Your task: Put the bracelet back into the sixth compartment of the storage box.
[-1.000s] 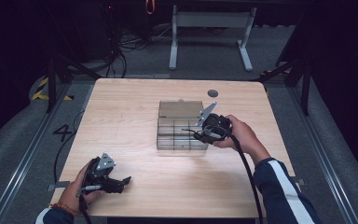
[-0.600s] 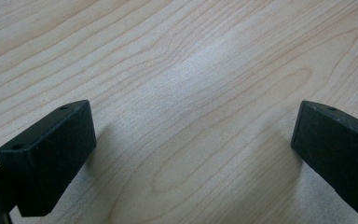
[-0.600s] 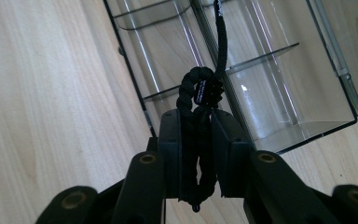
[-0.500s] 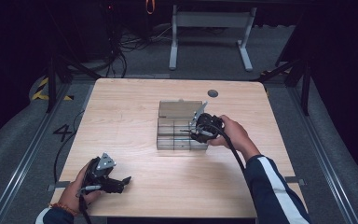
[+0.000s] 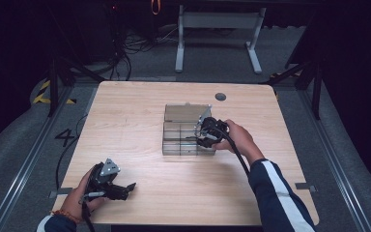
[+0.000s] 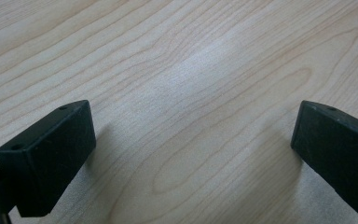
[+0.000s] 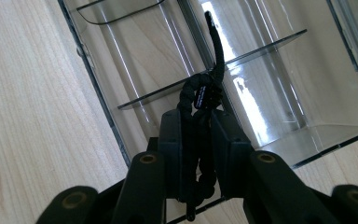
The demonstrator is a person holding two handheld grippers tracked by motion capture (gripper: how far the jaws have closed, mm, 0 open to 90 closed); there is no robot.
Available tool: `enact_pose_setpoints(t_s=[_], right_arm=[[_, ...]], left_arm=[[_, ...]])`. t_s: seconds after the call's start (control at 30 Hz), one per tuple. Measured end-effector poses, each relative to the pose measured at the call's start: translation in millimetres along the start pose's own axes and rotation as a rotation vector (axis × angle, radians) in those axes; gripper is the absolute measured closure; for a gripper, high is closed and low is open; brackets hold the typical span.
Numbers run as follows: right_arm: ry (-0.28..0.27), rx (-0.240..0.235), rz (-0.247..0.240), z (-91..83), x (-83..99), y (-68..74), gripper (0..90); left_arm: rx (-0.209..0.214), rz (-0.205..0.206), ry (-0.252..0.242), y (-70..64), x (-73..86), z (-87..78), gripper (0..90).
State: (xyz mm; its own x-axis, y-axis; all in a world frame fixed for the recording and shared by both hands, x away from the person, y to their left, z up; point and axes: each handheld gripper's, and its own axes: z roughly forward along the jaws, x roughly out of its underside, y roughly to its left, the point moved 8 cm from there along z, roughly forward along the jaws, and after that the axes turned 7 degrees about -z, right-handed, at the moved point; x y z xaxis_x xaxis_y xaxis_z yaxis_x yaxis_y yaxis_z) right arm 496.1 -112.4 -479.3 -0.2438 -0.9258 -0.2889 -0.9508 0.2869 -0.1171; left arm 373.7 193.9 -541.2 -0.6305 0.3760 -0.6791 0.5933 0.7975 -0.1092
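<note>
Right gripper (image 5: 206, 135) is seen at centre-right of the high view, over the right part of the clear compartment box (image 5: 187, 129). Compared w/ 1 s ago, it has been moved slightly left and further over the box; hand and forearm have followed.

In the right gripper view, jaws are pressed together on a black braided cord (image 7: 200, 116). The cord is bunched between the pads, one stiff end sticking up toward the top centre of the frame. Below it the box dividers (image 7: 214, 70) are visible; the cord hangs above the compartments at centre frame. Contact w/ the box floor cannot be told.

Left gripper (image 5: 121, 189) is at lower left of the high view, resting on the table (image 5: 125, 121), position unchanged vs. earlier frames. In the left gripper view, jaws are spread wide, nothing between them, bare wood only.

Assessment: the shift puts the cord over a compartment; placement approx. imminent, release not yet made. Risk: cord may spring out or straddle a divider.
</note>
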Motion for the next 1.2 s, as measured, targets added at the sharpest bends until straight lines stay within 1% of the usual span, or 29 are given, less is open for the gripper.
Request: enact_pose_setpoints(t_s=[0.07, 0.1, 0.2, 0.33, 0.37, 0.47, 0.53, 0.57, 0.63, 0.7, 0.77, 0.83, 0.87, 0.93, 0.97, 1.2], right_arm=[[0.002, -0.005, 0.008, 1.8, 0.6, -0.9, 75.6], [0.002, -0.013, 0.022, 3.0, 1.0, -1.2, 75.5], [0.017, -0.030, 0.030, 9.0, 2.8, -1.3, 75.3], [0.022, -0.035, 0.041, 16.5, 5.0, -1.4, 75.0], [0.019, -0.032, 0.040, 18.1, 5.3, -1.2, 74.6], [-0.003, -0.048, 0.057, 18.2, 6.4, -1.2, 74.4], [0.001, -0.045, 0.050, 19.1, 7.5, -1.3, 73.0], [0.013, -0.053, 0.050, 21.7, 8.6, 0.6, 71.9], [0.006, -0.041, 0.044, 22.7, 8.0, 1.6, 71.6], [0.009, -0.039, 0.042, 22.3, 8.2, 2.0, 71.0], [0.006, -0.036, 0.046, 21.4, 8.1, 1.9, 69.0], [0.000, -0.025, 0.041, 19.3, 7.8, 1.1, 65.1], [-0.011, -0.012, 0.051, 17.2, 7.1, -0.1, 64.8], [-0.029, -0.011, 0.053, 13.8, 6.4, -0.7, 64.4], [-0.050, -0.007, 0.060, 11.6, 5.6, -1.7, 64.6], [-0.080, 0.014, 0.066, 2.9, 7.0, -4.1, 65.2]], left_arm=[[0.001, 0.004, 0.001, 0.3, -0.1, 0.0, 0.1], [0.001, 0.005, 0.001, 0.3, -0.1, 0.0, 0.1], [0.001, 0.005, 0.001, 0.3, -0.1, 0.0, 0.1], [0.001, 0.005, 0.001, 0.3, -0.1, 0.0, 0.1], [0.001, 0.008, 0.001, 0.5, -0.2, 0.0, 0.1], [0.002, 0.009, 0.001, 0.5, -0.2, 0.0, 0.1], [0.003, 0.008, 0.001, 0.3, -0.2, 0.1, 0.1], [0.003, 0.008, 0.002, 0.4, -0.2, 0.0, 0.1], [0.004, 0.007, 0.002, 0.2, -0.1, 0.1, 0.1], [0.003, 0.008, 0.001, 0.4, -0.2, 0.1, 0.1], [0.003, 0.008, 0.001, 0.4, -0.2, 0.0, 0.1], [0.003, 0.007, 0.001, 0.3, -0.2, 0.1, 0.1], [0.003, 0.007, 0.002, 0.3, -0.2, 0.1, 0.1], [0.004, 0.007, 0.001, 0.3, -0.2, 0.1, 0.1], [0.003, 0.008, 0.002, 0.3, -0.2, 0.1, 0.1], [0.004, 0.007, 0.001, 0.3, -0.2, 0.1, 0.1]])
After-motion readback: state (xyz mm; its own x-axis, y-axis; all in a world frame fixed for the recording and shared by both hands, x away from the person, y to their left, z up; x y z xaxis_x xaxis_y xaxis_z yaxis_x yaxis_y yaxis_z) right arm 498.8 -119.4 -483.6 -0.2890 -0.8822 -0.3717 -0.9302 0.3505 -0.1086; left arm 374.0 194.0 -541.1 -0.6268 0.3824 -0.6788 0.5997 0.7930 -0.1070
